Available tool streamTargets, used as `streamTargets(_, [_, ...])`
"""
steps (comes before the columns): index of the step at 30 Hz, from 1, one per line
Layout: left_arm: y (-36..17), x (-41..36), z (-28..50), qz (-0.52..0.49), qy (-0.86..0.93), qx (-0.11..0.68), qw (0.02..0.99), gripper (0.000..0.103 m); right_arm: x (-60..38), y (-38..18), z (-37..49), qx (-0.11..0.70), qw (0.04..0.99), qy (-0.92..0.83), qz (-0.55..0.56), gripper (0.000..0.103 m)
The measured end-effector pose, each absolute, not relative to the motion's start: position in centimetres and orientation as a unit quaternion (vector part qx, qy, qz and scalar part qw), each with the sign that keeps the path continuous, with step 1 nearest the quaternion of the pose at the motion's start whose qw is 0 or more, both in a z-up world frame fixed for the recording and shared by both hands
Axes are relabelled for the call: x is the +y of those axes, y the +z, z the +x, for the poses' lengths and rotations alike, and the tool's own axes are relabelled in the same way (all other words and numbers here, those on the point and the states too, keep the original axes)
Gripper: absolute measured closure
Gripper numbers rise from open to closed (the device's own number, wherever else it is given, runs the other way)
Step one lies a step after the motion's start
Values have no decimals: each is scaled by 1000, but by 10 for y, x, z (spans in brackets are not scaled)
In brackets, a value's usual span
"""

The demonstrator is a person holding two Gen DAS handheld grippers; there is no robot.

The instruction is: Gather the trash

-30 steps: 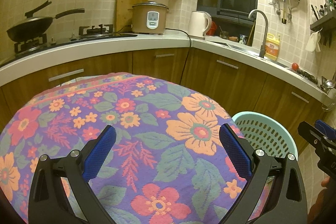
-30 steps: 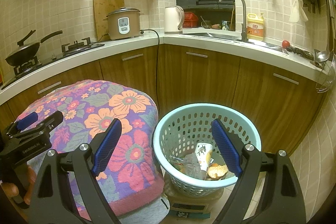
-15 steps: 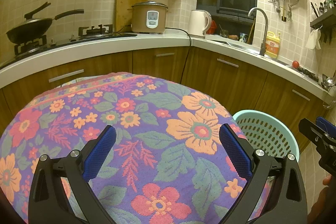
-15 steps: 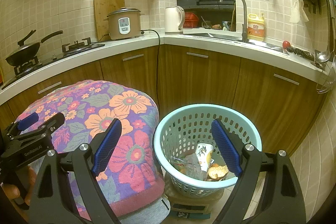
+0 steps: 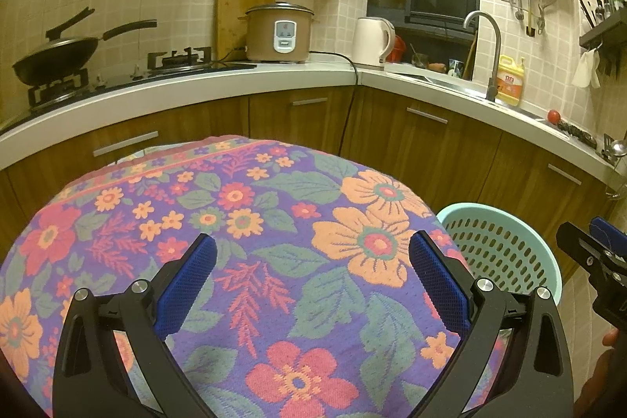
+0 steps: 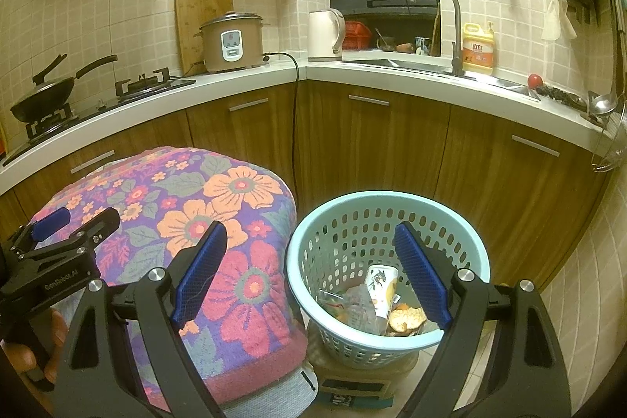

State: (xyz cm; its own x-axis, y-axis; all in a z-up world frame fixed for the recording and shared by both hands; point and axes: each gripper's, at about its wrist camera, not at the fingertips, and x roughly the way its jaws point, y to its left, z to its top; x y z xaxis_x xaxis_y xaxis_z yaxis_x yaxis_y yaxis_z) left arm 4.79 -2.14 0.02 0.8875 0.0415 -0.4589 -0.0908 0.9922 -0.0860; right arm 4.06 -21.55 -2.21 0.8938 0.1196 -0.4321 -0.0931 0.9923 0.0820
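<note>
Trash (image 6: 382, 302) lies at the bottom of the pale blue basket (image 6: 309, 285), low between the blue pads of my right gripper (image 6: 309, 277) and closer to the right-hand pad: a crumpled paper cup (image 6: 379, 286) leaning among clear wrappers, with a piece of orange peel (image 6: 405, 319) just beside it. My right jaws are spread wide with nothing between them but air; the basket's rim runs from one pad across to the other. The basket stands on a cardboard box (image 6: 352, 384), below the jaws.

My left gripper (image 5: 311, 285) hangs over the flowered cloth (image 5: 243, 230), its jaws also released and holding nothing, only the purple weave with orange and red blooms showing between the pads. Beyond its right pad the rim of the same basket (image 5: 505, 218) peeks out just beside the cloth's edge, and past that the tip of my right gripper (image 5: 591, 249) enters from the side. From the right wrist view, my left gripper (image 6: 66, 234) sits off beyond the left pad, above the cloth (image 6: 235, 214).

Ahead of both sets of jaws runs the white counter (image 6: 392, 69), carrying a rice cooker (image 6: 231, 42), a kettle (image 6: 325, 34) and a wok (image 6: 43, 96) on the stove, with a tap (image 6: 435, 10) and a yellow detergent bottle (image 6: 478, 47) further round to the right.
</note>
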Motion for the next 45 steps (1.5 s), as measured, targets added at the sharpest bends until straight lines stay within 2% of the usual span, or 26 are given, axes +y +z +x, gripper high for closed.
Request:
streamTargets(36, [4, -17, 42, -49, 40, 217, 974, 8, -221, -29, 43, 225, 972, 61, 33, 20])
streamTargets(45, [2, -16, 47, -55, 23, 234, 970, 8, -221, -29, 43, 225, 972, 61, 33, 20])
